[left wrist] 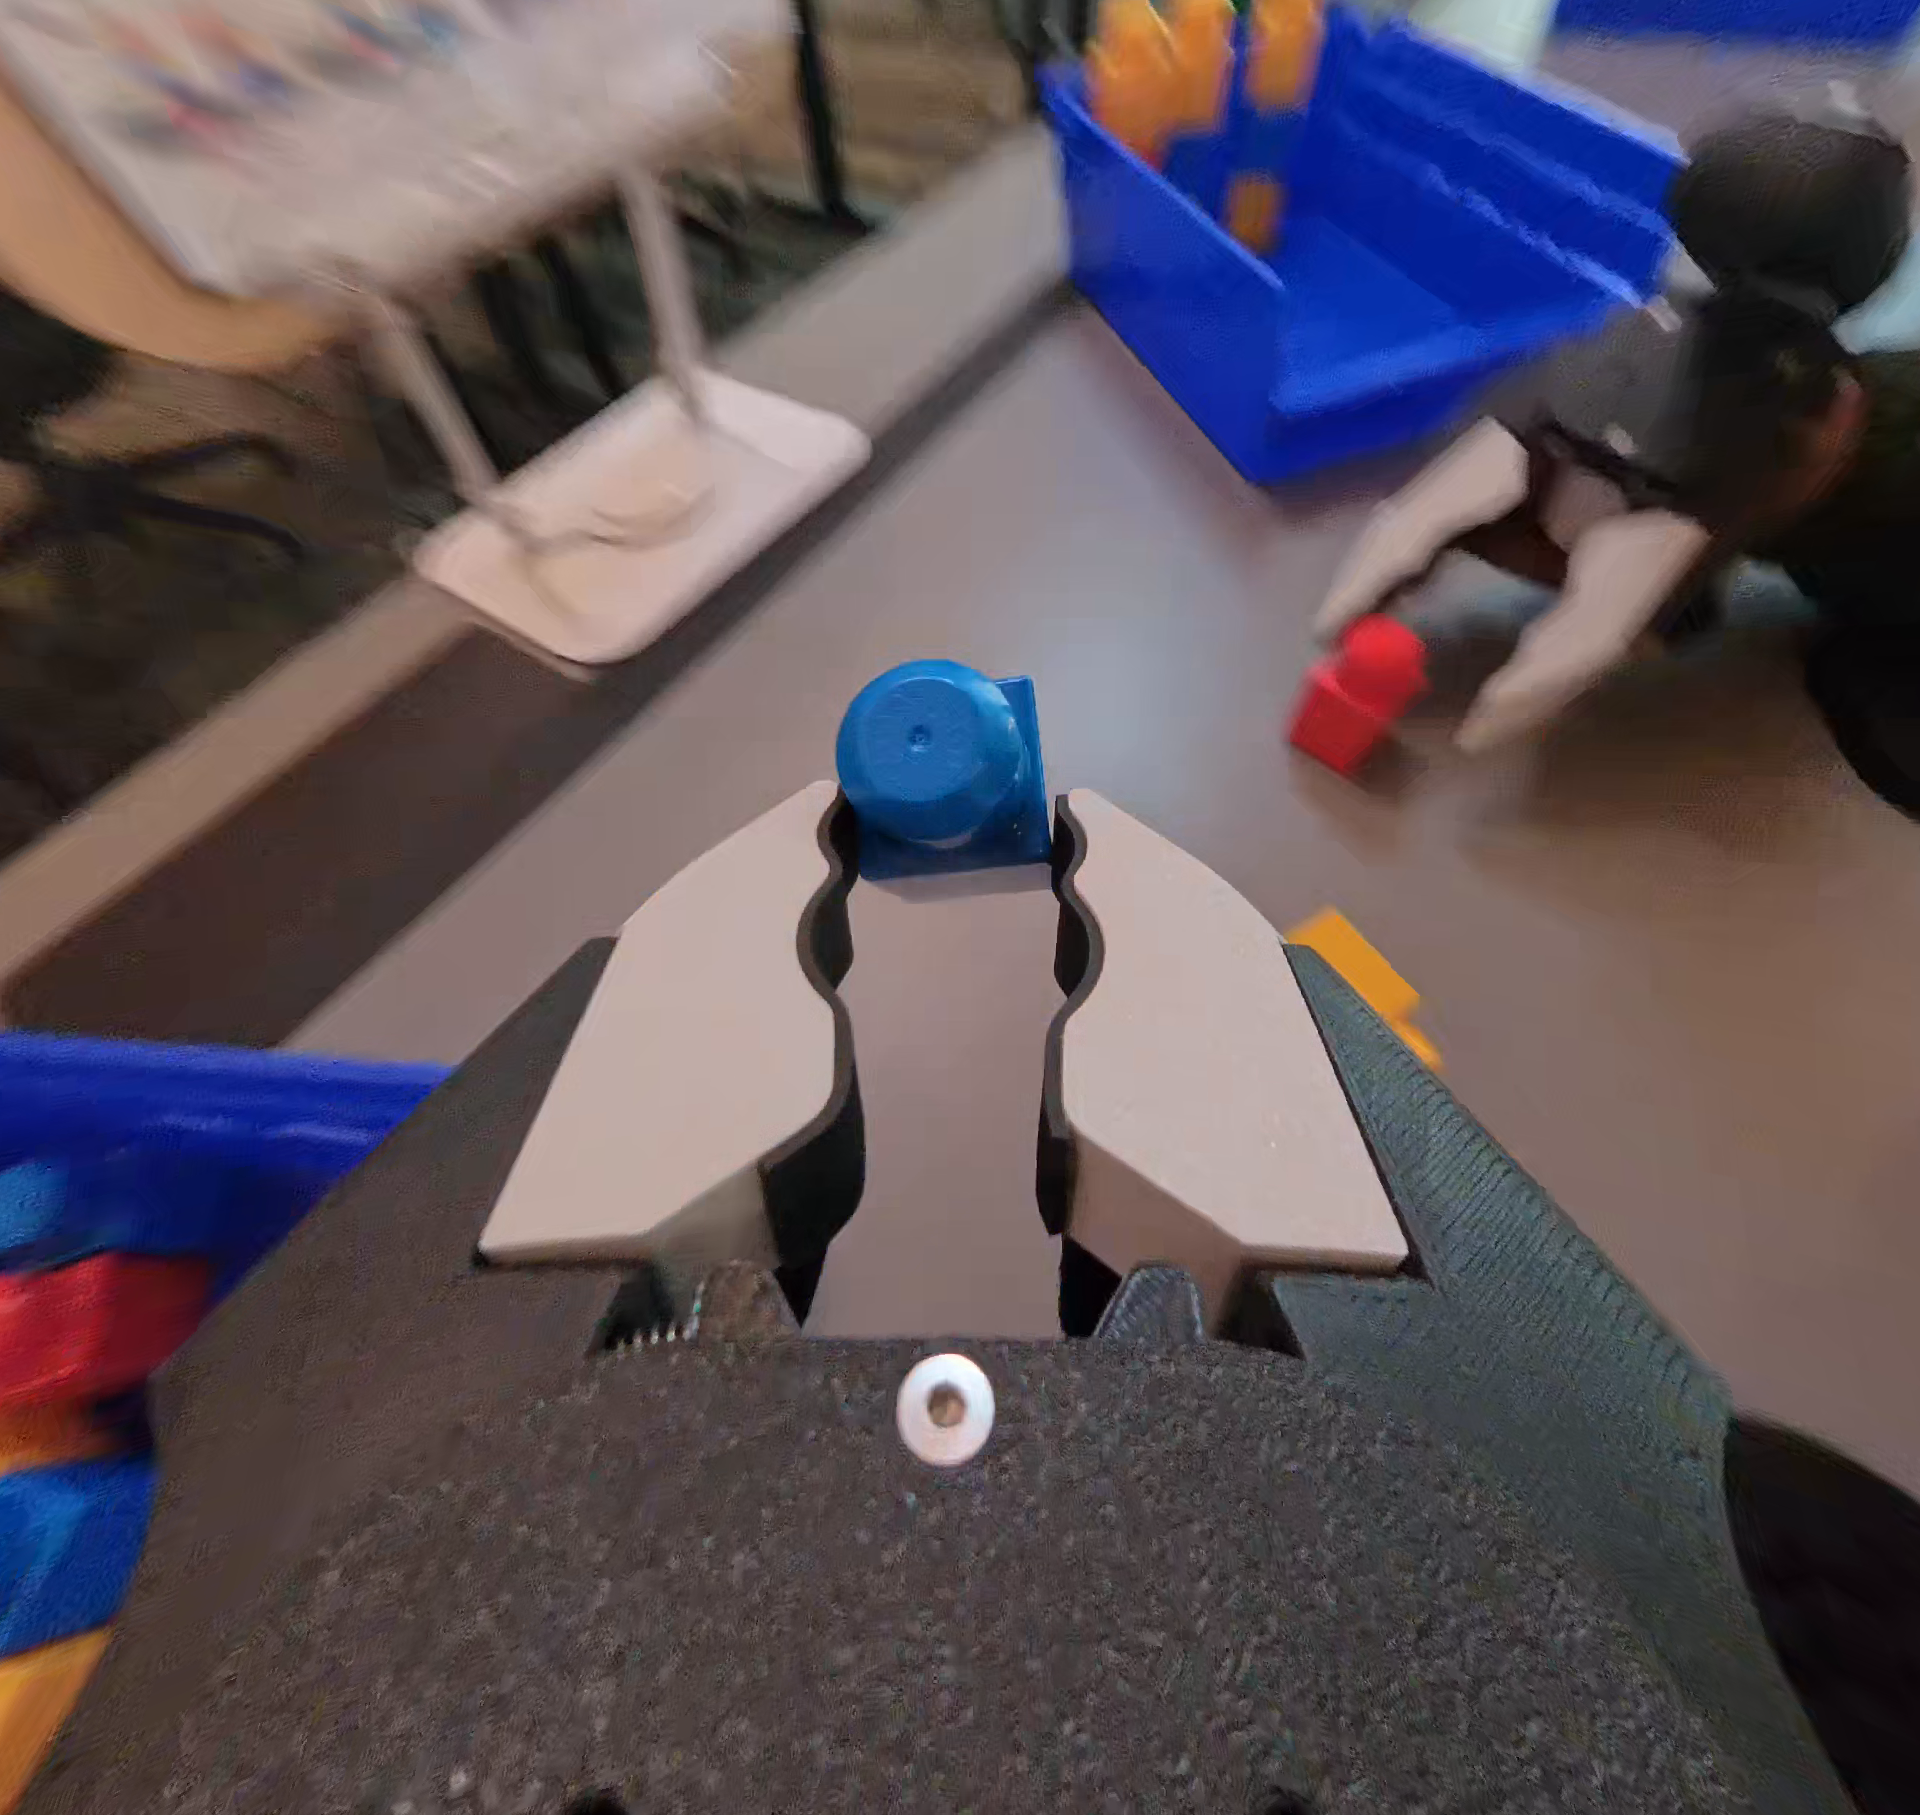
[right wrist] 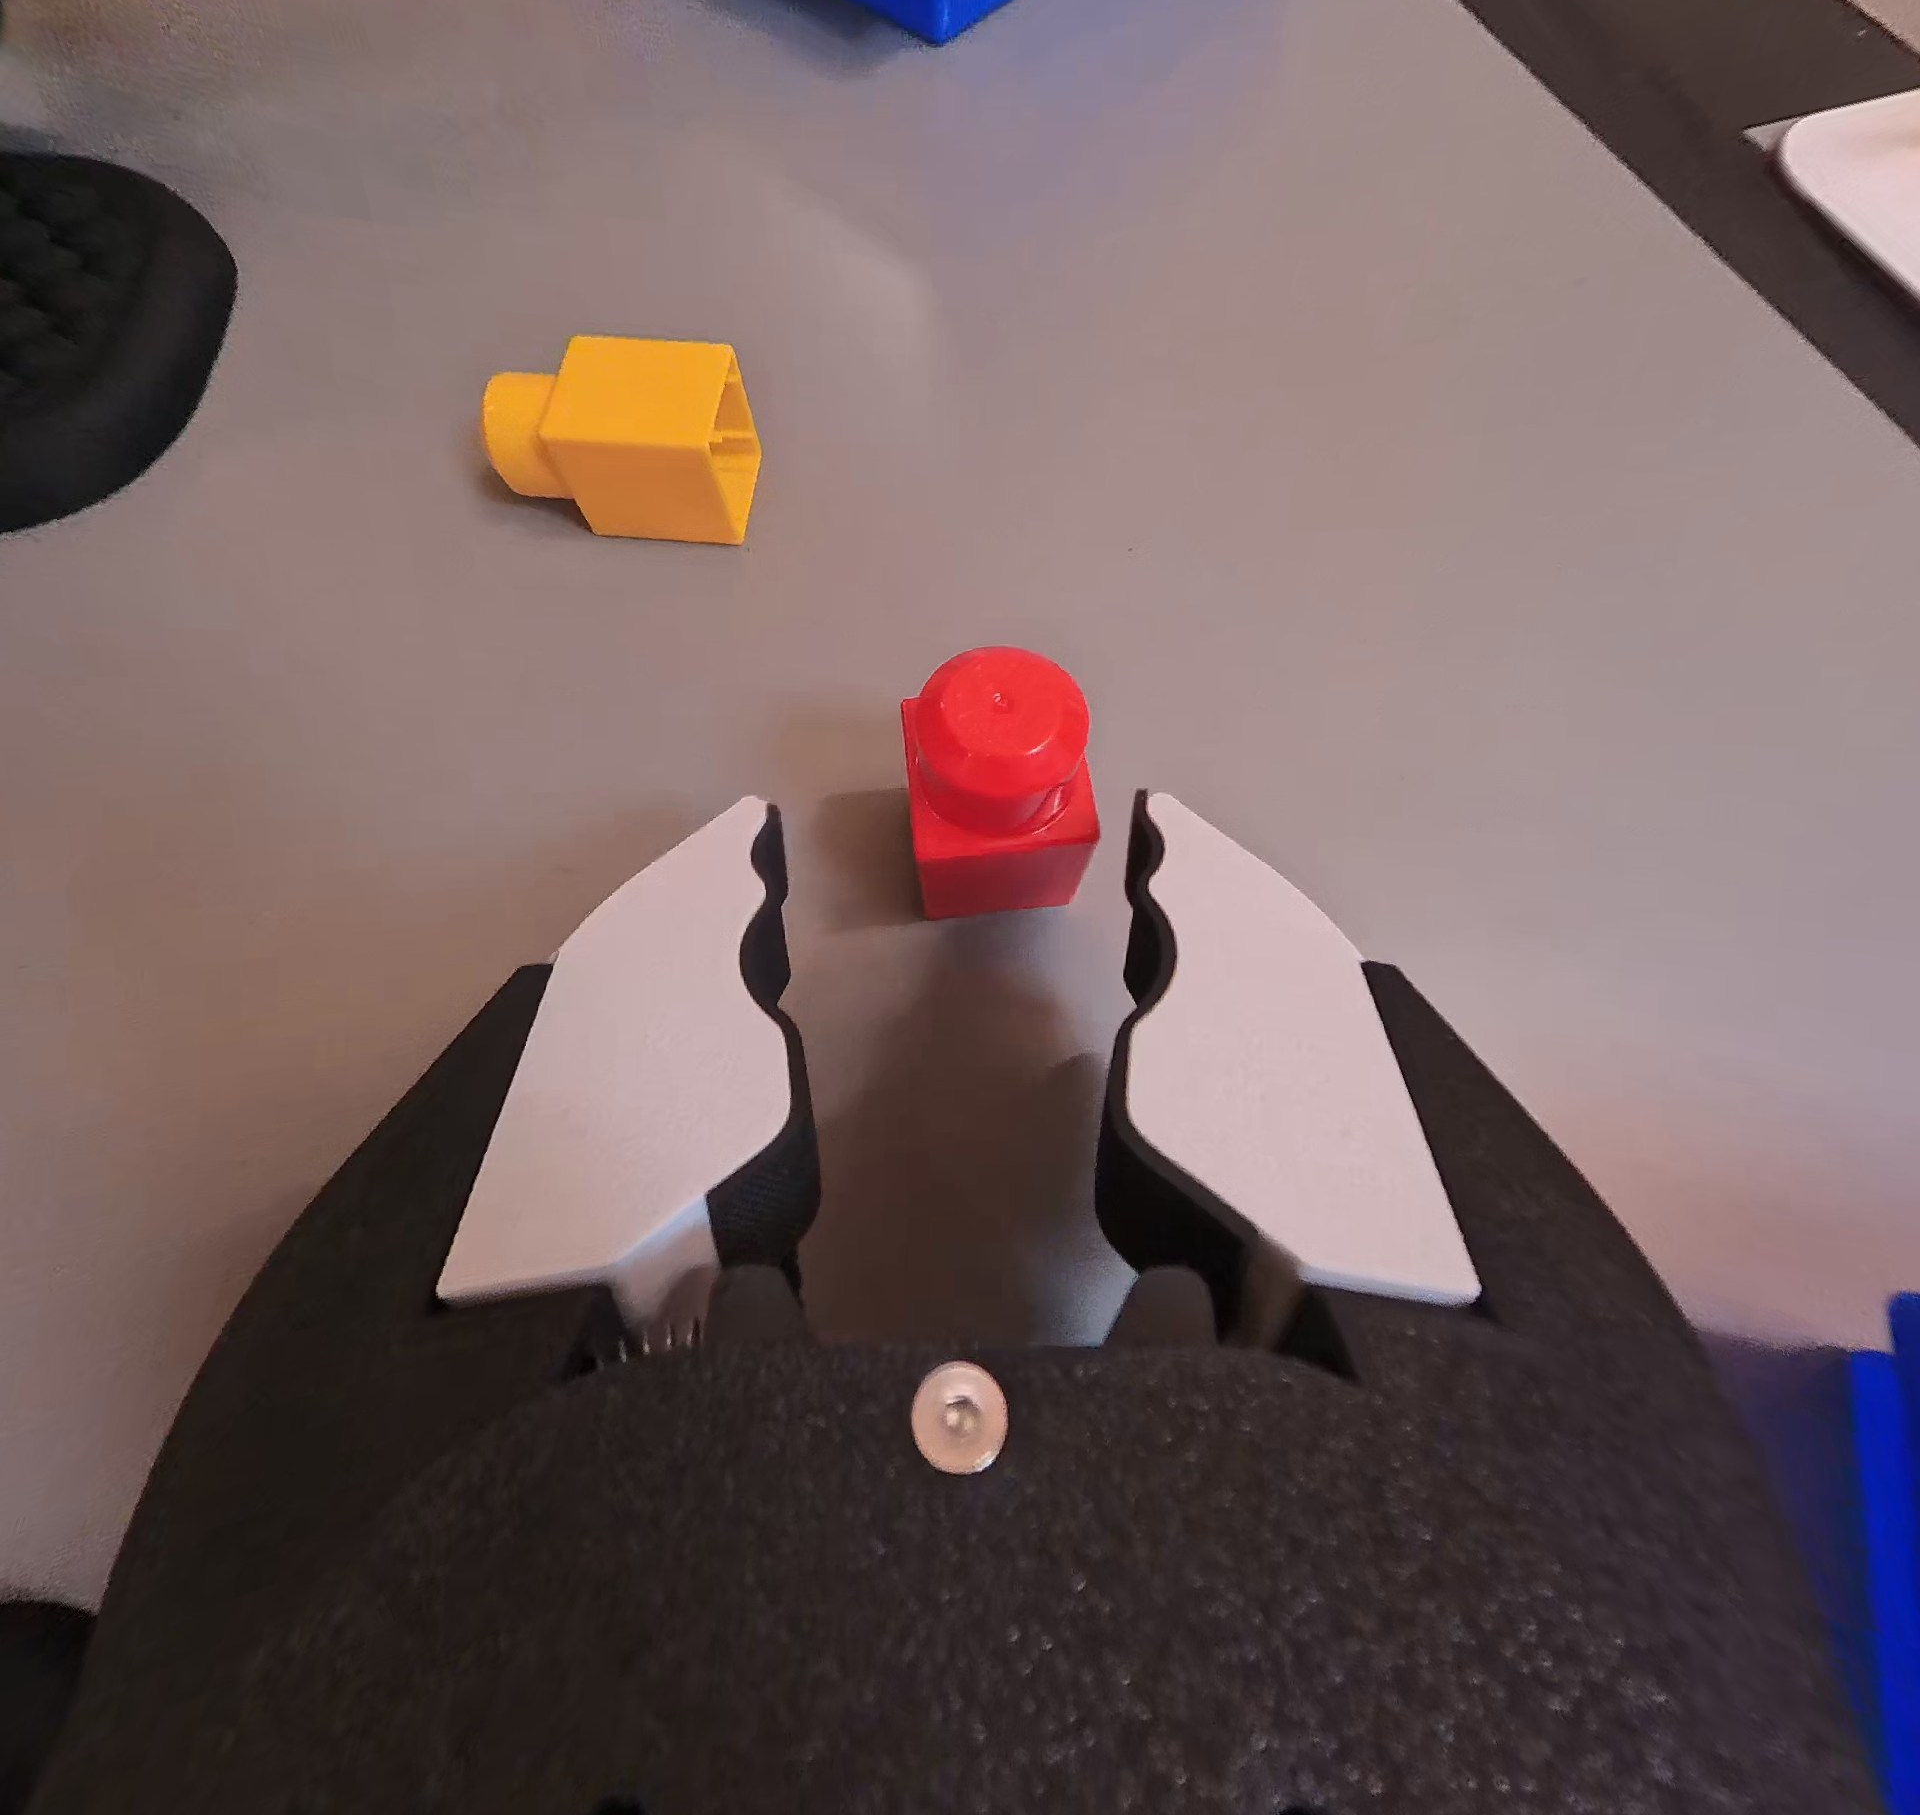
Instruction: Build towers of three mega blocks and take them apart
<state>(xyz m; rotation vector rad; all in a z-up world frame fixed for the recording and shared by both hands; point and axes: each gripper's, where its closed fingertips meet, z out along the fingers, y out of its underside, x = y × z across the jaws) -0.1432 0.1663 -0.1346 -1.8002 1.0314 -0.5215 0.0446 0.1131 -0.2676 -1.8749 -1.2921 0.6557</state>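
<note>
Gripped at the very tips of the left gripper (left wrist: 951,835), the blue block (left wrist: 940,778) is a small cube with one round stud on top, tilted so the stud faces the camera; both fingertips press on its square base, and it is held above the table.

Taking the red block (right wrist: 997,789) as landmark: it is the same shape, standing upright on the grey table (right wrist: 1351,518), stud up. The right gripper (right wrist: 956,830) has its jaws spread wide, one fingertip on each side of the red block, neither touching it. Beyond and to the left of the red block lies the yellow block (right wrist: 634,440), tipped on its side with the stud pointing left. Farther beyond the red block stands a blue bin (left wrist: 1351,238) holding orange pieces, blurred in the left wrist view. Off the table's far edge, a white stand base (left wrist: 644,518) rests on a dark floor.
</note>
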